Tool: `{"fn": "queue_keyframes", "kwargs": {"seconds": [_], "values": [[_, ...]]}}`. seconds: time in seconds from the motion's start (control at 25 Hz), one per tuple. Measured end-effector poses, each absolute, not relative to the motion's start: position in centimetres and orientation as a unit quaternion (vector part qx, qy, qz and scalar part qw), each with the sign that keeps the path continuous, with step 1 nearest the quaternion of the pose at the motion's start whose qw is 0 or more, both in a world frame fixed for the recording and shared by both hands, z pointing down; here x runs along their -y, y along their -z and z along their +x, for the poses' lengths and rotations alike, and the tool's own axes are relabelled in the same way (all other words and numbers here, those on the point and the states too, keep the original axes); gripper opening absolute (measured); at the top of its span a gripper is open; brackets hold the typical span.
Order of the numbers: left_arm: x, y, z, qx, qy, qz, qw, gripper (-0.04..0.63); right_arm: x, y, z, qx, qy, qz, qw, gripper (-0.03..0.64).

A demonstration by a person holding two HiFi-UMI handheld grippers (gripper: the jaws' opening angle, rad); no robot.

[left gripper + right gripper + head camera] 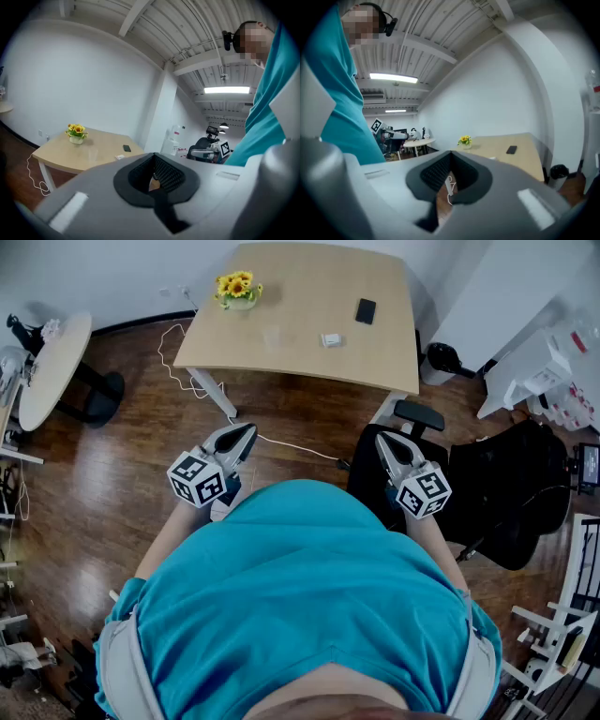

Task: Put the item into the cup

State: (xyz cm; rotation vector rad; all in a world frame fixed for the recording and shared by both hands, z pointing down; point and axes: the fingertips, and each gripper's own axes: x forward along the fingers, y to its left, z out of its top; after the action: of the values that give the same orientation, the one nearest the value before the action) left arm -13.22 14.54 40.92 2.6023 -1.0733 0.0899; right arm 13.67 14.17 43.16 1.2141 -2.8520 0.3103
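Two tools are hovering over the floor (103, 493), well apart from the counter (300, 287). The left tool (246, 432) and the right tool (384, 439) are both sitting closed, gripping nothing. The item (330, 339) is lying on the counter near the cup (272, 337), not in it.

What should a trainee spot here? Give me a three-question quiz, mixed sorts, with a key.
1. True or false: the phone lies on the table.
2. What is between the jaws of the left gripper? A) a pen B) nothing C) a spoon
3. Fill in: the white item lies on the table, to the right of the clear ___, not in it.
Key: 1 true; 2 B; 3 cup.
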Motion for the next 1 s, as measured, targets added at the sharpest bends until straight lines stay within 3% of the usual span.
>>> {"fn": "queue_keyframes", "kwargs": {"seconds": [0.32, 0.68, 1.0], "values": [[-13.3, -41.5, -9.8, 0.368, -0.024, 0.912, 0.180, 0.005, -12.2, -44.7, 15.9, 0.922, -0.094, 0.375, 0.033, 0.000], [-4.0, -42.8, -16.2, 0.341, -0.003, 0.918, 0.205, 0.005, -3.3, -44.5, 9.9, 0.909, -0.106, 0.400, 0.057, 0.001], [5.0, -46.6, -18.2, 0.219, -0.083, 0.944, 0.232, 0.025, 4.8, -42.2, 5.4, 0.877, -0.109, 0.460, 0.084, 0.000]]}}
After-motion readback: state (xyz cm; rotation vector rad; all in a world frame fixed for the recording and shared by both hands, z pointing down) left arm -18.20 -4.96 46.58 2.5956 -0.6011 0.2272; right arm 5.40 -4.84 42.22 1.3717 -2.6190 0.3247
